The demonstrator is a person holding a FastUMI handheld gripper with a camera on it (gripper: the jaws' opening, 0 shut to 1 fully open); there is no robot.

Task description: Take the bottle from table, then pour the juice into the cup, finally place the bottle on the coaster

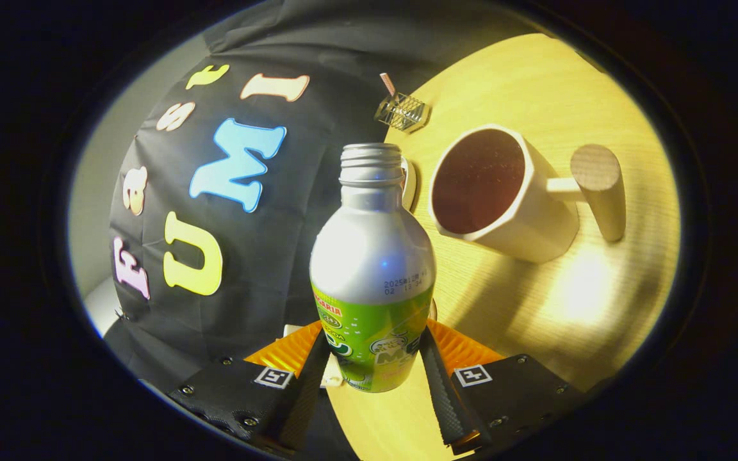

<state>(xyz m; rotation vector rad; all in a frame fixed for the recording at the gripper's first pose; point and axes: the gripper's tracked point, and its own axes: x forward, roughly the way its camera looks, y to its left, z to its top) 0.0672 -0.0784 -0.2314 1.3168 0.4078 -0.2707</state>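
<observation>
The gripper (372,368) is clamping the bottle (372,269), both fingers (310,378) pressing on its lower sides. The bottle is metal, with a bare silver shoulder and a threaded neck that is standing open, no cap on it. A green label is wrapping its lower half; the writing there is partly hidden by the fingers and cannot be read in full. A small dark printed date code is sitting on the silver just above the label, too fine to read with certainty. The bottle's contents cannot be seen.

Beyond the fingers and to the right, the cup (503,192) is resting on the table (574,301). The cup is pale and faceted, with a thick cylindrical handle that looks like wood, and it is showing a dark interior; whether that is liquid cannot be told. A round pale object, perhaps the coaster (409,184), is peeking out behind the bottle's neck. A small wire rack (401,110) is lying farther off at the table's edge. The table is light wood grain.
</observation>
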